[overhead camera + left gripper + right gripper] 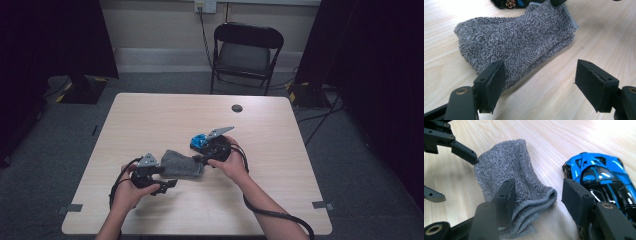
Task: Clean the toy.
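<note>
A folded grey towel point(180, 162) lies on the wooden table point(165, 115), between the two hands. My left gripper point(167, 177) is at the towel's left end, open; in the left gripper view its left pad point(495, 82) rests at the edge of the towel point(519, 42) and its right pad stands over bare wood. My right gripper point(200, 160) is open at the towel's right end. In the right gripper view its left jaw stands over the folded edge of the towel point(506, 167), with nothing pinched. A blue toy car point(599, 175) lies just beside the right jaw.
The blue car point(199, 141) sits just behind the right hand. A round dark cable port point(237, 108) is in the table's far side. A black folding chair point(247, 50) stands beyond the table. Cables trail from both grippers toward the near edge.
</note>
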